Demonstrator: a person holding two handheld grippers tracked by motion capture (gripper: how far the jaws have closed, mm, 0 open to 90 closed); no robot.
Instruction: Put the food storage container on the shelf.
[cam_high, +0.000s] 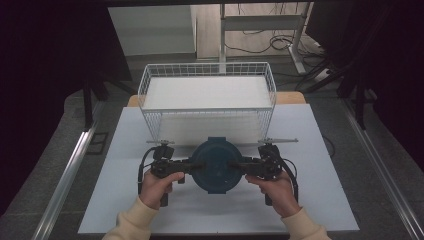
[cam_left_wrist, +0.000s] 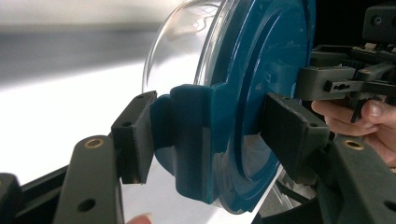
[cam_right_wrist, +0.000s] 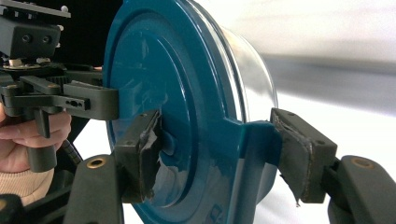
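Tools (cam_high: 187, 167) (cam_high: 239, 167) on blue-lidded bowl (cam_high: 216, 165)

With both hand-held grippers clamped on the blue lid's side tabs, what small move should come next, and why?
Probably lift the container a little and carry it forward toward the wire basket. The left hand-held gripper and right hand-held gripper each clamp a lid tab, and the basket stands just ahead.
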